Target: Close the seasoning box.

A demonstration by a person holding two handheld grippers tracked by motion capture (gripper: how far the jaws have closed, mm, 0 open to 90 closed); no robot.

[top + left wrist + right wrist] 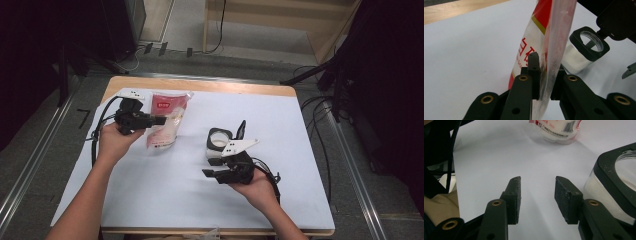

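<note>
The pouch (534, 42) bears red characters, Latin letters "Gra" and a barcode.

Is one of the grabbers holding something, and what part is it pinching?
The left gripper pinches the red-and-white pouch by its thin side edge. The right gripper is open, holding nothing.

A white sheet (165, 190) covers the wooden table (200, 85), which stands on grey floor (40, 150) with cables (320, 130), dark curtains (395, 75) at both sides and pale wooden furniture (280, 20) behind.
</note>
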